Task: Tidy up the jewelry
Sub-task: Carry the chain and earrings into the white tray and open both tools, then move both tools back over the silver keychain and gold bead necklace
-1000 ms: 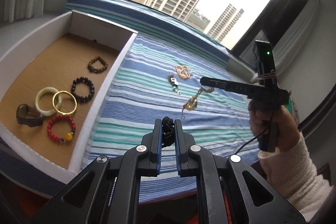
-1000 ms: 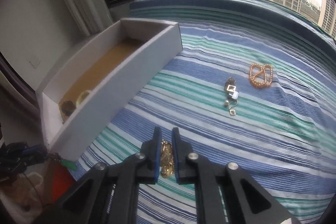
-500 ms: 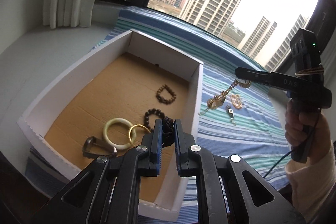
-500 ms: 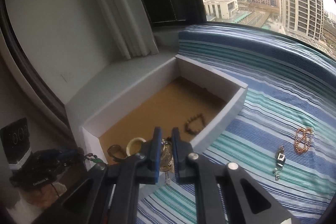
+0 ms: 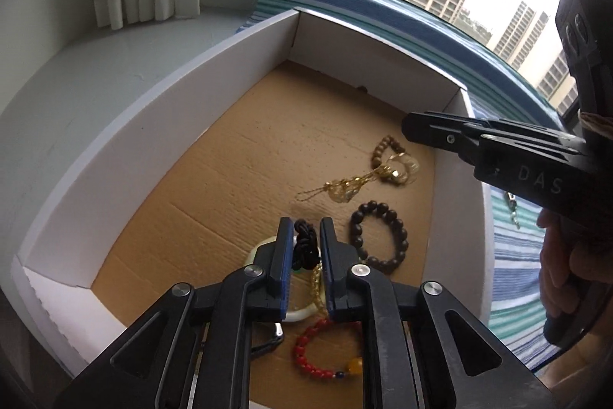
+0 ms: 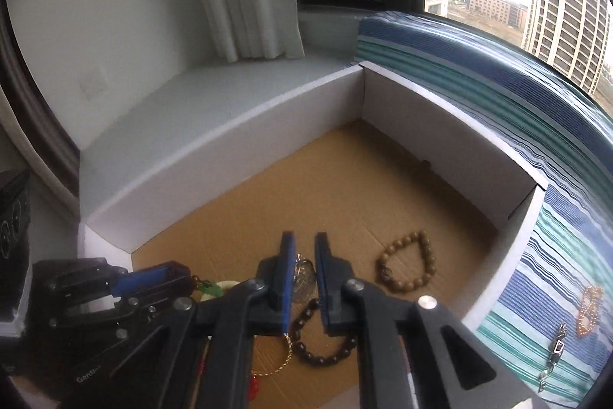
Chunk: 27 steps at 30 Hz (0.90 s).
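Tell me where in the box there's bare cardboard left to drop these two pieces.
The box floor is bare along the left wall and up to the far corner. It is crowded near the right wall and the near end: light brown bead bracelet, dark bead bracelet, red bead bracelet, pale bangle.

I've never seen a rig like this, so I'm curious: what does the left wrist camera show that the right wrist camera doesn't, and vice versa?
Only the left wrist view: the black knotted cord clamped in the left gripper, and the person's hand. Only the right wrist view: the orange bead strand out on the striped cloth. Both: the white box, the dark bead bracelet and the brown bead bracelet.
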### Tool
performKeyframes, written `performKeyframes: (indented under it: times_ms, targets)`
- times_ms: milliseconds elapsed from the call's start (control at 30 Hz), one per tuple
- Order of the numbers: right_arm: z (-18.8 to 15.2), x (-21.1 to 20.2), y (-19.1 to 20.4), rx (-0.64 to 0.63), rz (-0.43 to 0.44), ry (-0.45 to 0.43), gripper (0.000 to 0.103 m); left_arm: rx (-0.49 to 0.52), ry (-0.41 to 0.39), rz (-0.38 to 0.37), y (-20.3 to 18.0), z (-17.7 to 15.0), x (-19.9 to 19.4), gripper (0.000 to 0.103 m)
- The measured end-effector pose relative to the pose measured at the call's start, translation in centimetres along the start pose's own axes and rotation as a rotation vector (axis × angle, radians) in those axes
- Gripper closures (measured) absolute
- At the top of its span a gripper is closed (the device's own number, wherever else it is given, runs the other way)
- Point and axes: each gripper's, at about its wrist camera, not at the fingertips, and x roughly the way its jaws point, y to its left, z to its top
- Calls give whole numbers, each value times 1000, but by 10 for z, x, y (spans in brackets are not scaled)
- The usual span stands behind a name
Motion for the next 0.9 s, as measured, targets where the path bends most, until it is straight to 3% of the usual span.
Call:
performKeyframes:
  times_ms: [33,67,100,233,433,533,667,767,900]
  targets:
    - [-3,2,-1,10,0,4,64,4,8,-5,0,-5,0,69]
    - [-7,1,-2,25,6,4,52,7,8,-6,0,-9,-3,49]
    - [-13,-2,-4,39,11,-4,41,15,-3,-5,-2,-14,-7,38]
    - [-44,-30,-19,48,-15,-76,41,103,-48,0,-21,-36,-25,25]
    - [-119,-82,-64,145,-61,-182,37,220,-79,37,-60,-61,-32,24]
    - [-164,-107,-91,175,-97,-207,37,198,-145,58,-66,-61,-43,24]
    - [-231,-130,-130,193,-202,-205,36,184,-125,36,-76,-64,-38,22]
    - [-274,-136,-158,223,-253,-178,36,188,-201,111,-88,-71,-49,21]
    - [-319,-145,-180,268,-260,-182,36,129,-298,17,-100,-81,-76,8]
